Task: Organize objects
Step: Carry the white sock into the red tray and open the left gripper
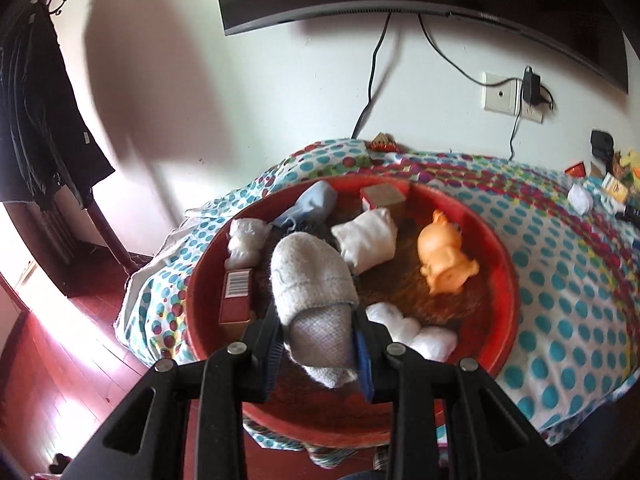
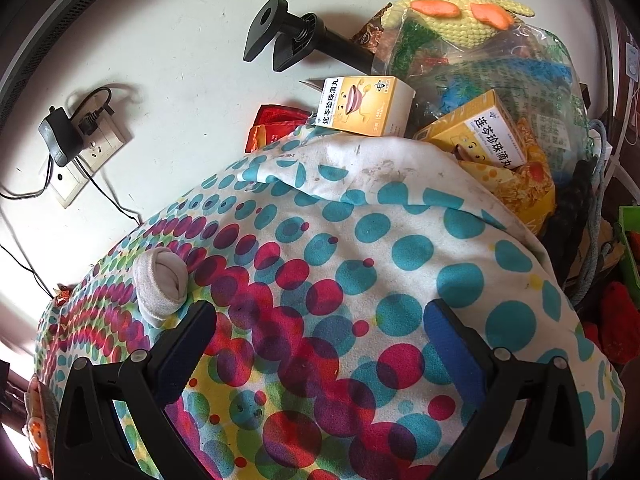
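My left gripper is shut on a rolled white and grey sock and holds it over the near side of a round red tray. In the tray lie an orange rubber pig, a folded white cloth, a light blue sock, two small boxes and white wads. My right gripper is open and empty above the dotted bedspread. A rolled white sock lies on the cloth just left of its left finger.
Yellow medicine boxes, snack packets and a plastic bag with a knitted yellow toy pile at the bed's far right. A black clamp mount sticks out near the wall. A TV, cables and a wall socket are behind.
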### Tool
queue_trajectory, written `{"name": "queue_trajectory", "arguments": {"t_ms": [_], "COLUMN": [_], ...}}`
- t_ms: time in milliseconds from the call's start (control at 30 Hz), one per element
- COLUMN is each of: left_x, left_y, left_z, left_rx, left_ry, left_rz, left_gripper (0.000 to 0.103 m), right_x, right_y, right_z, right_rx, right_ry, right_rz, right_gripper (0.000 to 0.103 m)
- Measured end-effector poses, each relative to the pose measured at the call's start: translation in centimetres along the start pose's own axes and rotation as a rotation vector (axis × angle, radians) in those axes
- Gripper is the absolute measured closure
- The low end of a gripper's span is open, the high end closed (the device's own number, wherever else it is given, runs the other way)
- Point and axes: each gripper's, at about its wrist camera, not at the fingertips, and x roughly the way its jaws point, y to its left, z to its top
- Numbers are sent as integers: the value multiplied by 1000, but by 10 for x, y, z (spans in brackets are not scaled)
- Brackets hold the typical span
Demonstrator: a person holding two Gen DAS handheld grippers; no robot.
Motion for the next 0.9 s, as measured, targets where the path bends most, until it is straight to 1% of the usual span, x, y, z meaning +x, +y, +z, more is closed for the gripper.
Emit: {"name": "queue_trajectory", "arguments": {"t_ms": [133, 167, 233, 300, 367, 400, 433, 500, 633, 700, 800, 833, 900], "left_x": [15, 21, 33, 38, 45, 48, 51, 55, 60, 64, 59, 54, 41], "left_y": [2, 0, 1, 3, 2, 3, 5, 7, 5, 5, 6, 10, 16], "left_z": [-5, -7, -13, -17, -19, -20, -21, -23, -25, -27, -29, -28, -25], "left_rx": [-7, -8, -39, -70, -66, -79, -104, -123, -108, -124, -141, -170, -216], "left_ry": [35, 48, 74, 79, 94, 106, 116, 130, 143, 159, 122, 96, 38], "left_rz": [16, 31, 28, 20, 48, 50, 30, 22, 31, 14, -14, -27, -48], "left_gripper": [72, 72, 72, 72, 72, 72, 72, 72, 70, 68, 61, 57, 55], "right_x": [0, 0, 0, 0, 0, 0, 0, -1, -1, 0, 0, 0, 0], "right_y": [1, 0, 0, 0, 0, 0, 0, 0, 0, 0, 1, 0, 0], "right_z": [0, 0, 0, 0, 0, 0, 0, -1, -1, -1, -1, -1, -1], "right_rx": [6, 5, 5, 5, 5, 4, 4, 2, 0, 1, -1, -2, 1], "right_ry": [-2, -2, -2, -2, -2, -1, -1, -1, 1, 0, 1, 2, 0], "right_rz": [8, 7, 9, 10, 9, 8, 8, 7, 5, 7, 6, 5, 9], "right_gripper": [0, 0, 0, 0, 0, 0, 0, 0, 0, 0, 0, 0, 0]}}
